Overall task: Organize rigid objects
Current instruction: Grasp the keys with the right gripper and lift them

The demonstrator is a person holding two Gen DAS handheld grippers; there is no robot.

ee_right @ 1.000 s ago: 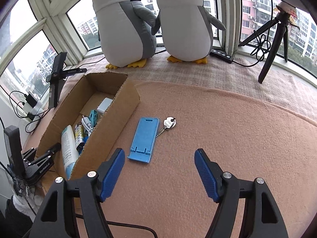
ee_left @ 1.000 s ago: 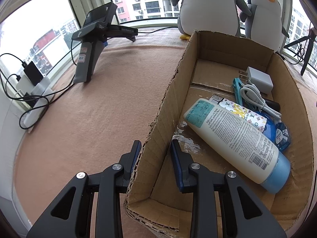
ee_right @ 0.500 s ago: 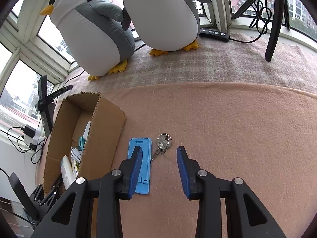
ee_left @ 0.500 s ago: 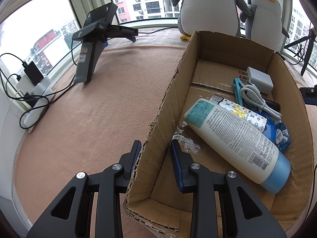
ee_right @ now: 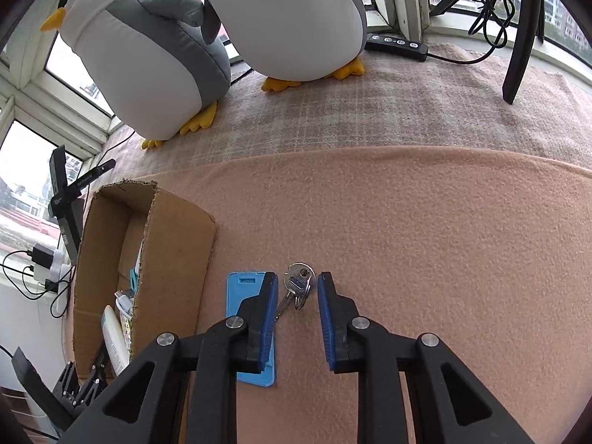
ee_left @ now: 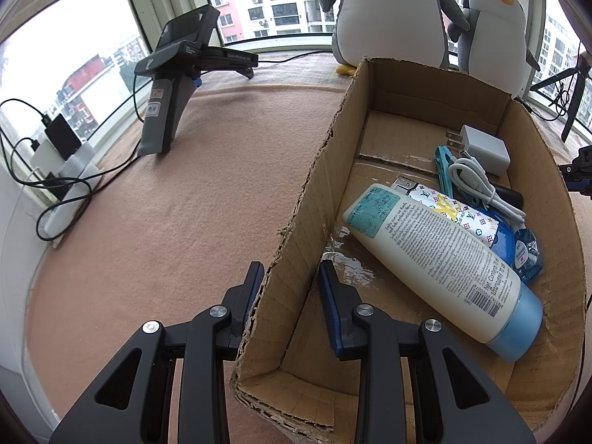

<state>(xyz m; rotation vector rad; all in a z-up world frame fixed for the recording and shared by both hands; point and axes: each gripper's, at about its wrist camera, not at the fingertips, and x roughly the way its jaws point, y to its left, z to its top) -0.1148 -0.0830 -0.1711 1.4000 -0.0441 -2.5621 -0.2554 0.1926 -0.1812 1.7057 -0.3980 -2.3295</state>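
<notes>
Left wrist view: my left gripper (ee_left: 290, 283) unchanged, jaws pinching cardboard box (ee_left: 547, 199) wall, steadying it; lotion bottle (ee_left: 444, 259) already inside.

Right wrist view: my right gripper (ee_right: 296, 294) has dropped over keys (ee_right: 298, 286) beside blue phone stand (ee_right: 240, 296); jaws closing around keys, not yet gripping. Pickup imminent, box next.

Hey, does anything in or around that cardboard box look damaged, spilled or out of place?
Yes. The cardboard box has a ragged, torn top edge on its left wall and near corner. A shiny wet-looking or taped patch sits on its floor beside the lotion bottle; which, I cannot tell. The keys and blue phone stand lie outside it.
</notes>
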